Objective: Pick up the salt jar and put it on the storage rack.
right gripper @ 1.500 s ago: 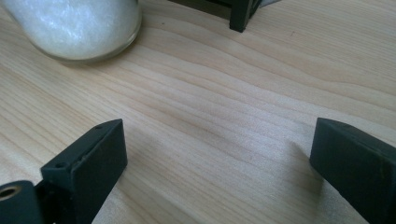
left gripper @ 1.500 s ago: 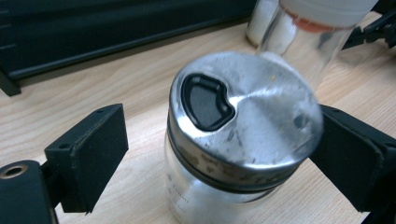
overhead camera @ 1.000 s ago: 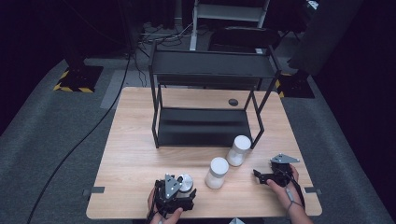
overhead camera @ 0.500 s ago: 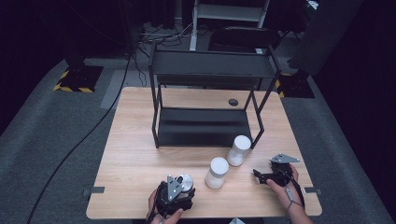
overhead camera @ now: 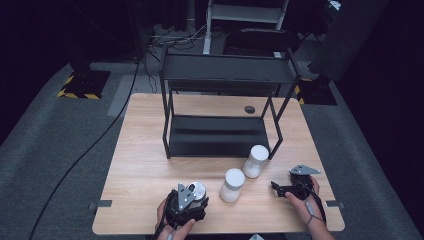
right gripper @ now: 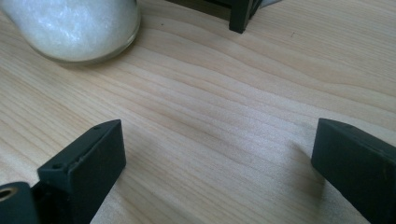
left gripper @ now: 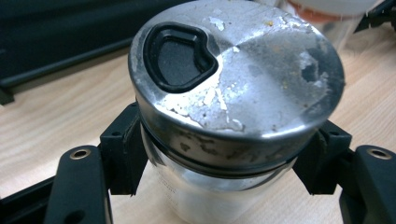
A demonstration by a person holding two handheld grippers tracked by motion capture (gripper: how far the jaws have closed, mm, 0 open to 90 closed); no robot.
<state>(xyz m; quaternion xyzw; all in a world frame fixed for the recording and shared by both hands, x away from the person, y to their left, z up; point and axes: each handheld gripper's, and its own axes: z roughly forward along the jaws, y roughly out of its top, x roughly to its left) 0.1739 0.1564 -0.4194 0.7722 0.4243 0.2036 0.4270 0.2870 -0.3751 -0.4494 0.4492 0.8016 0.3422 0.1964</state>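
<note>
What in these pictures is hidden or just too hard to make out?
- Jar, left gripper view: its base is cut off by the bottom edge, and the left gripper's fingers cover its sides.
- Small dark disc on the table, high view: too small to identify.
- Glass jar, right gripper view: cut off by the top edge.

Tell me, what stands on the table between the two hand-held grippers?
A white jar, in the high view, between the left gripper clamping a metal-lidded jar and the open right gripper.
</note>
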